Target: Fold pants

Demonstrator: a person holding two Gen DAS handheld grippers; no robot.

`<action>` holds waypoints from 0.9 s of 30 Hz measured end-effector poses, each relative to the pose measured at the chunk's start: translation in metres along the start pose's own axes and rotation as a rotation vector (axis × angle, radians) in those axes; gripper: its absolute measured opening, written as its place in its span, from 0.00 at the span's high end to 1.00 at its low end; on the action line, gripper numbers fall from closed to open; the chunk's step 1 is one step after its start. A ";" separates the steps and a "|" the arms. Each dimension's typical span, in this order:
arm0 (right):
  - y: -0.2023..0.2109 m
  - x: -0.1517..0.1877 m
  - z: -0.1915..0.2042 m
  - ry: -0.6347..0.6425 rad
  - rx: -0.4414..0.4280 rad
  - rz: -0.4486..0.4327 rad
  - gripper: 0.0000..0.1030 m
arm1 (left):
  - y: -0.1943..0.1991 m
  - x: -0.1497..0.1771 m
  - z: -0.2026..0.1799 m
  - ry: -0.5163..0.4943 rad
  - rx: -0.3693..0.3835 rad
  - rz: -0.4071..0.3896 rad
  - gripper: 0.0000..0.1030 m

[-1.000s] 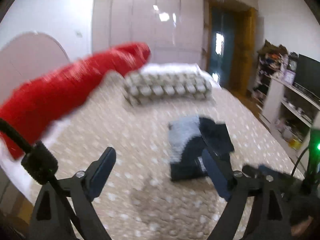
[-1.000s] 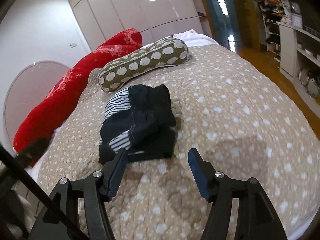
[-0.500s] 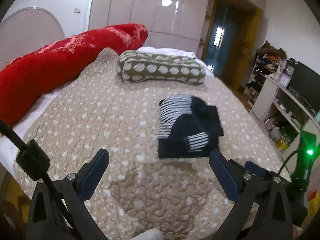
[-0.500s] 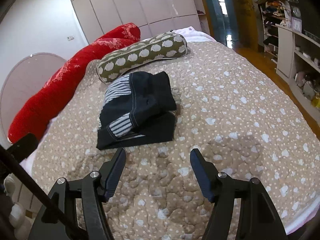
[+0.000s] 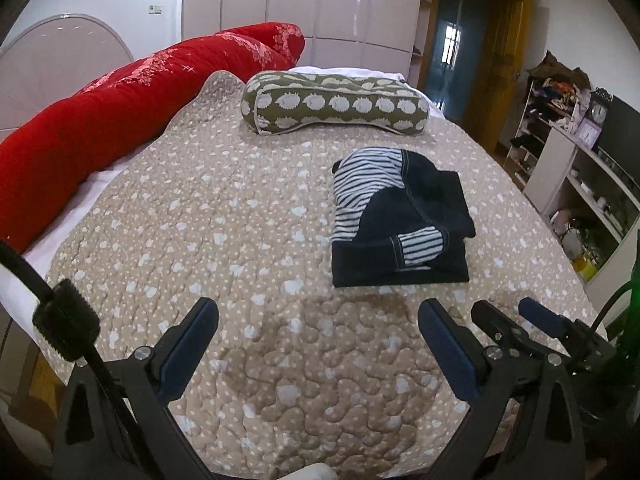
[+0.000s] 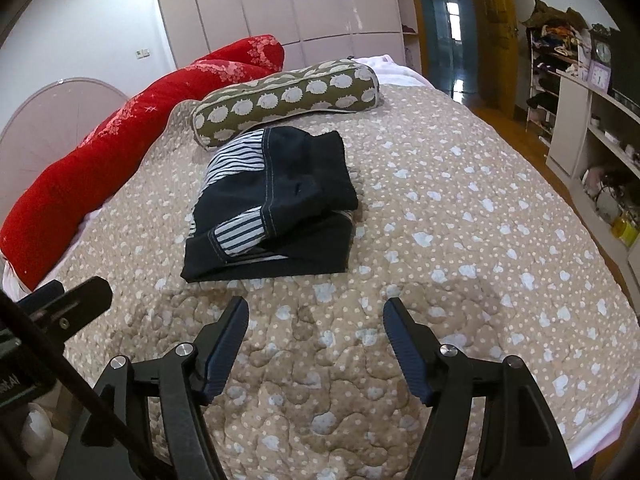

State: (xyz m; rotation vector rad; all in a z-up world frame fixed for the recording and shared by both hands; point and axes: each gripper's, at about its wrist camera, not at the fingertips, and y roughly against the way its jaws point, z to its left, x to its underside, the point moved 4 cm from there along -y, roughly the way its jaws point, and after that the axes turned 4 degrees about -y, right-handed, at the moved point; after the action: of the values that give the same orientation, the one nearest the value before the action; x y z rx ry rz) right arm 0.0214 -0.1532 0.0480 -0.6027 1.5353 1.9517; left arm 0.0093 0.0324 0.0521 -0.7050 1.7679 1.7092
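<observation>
While both of my tools hang over the near part of the bed, the pants [image 5: 398, 220] lie folded in a compact dark bundle with striped lining showing, resting on the beige dotted quilt [image 5: 224, 216] ahead of them and touched by neither. My left gripper [image 5: 318, 320] is spread wide, nothing between its blue pads [image 5: 188, 344]. My right gripper [image 6: 316, 312] is likewise spread and holds nothing; the near edge of the bundle sits just beyond its fingertips and slightly to its left. Compared with one second ago, the left view has gone from blurred to sharp, and the pants now appear farther from that gripper, which has drawn back toward the bed's near edge. The right gripper has also backed off: the bundle then sat right at its fingertips, and bare quilt now separates them. A green patterned bolster [image 6: 286, 100] lies just behind the pants, and a long red cushion [image 5: 100, 128] runs along the left side.
</observation>
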 end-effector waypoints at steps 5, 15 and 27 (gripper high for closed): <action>-0.002 0.001 -0.003 -0.011 0.014 0.009 0.28 | -0.003 0.002 0.000 0.001 0.000 0.015 0.03; -0.006 0.004 0.000 0.006 0.030 0.032 0.27 | -0.010 0.006 0.002 0.010 0.009 0.049 0.03; -0.012 0.007 0.000 0.008 0.048 0.058 0.25 | -0.016 0.008 0.002 0.020 0.021 0.076 0.03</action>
State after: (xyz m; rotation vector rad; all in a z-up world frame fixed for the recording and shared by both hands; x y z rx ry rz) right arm 0.0245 -0.1501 0.0351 -0.5515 1.6164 1.9511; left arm 0.0151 0.0337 0.0348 -0.6555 1.8448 1.7365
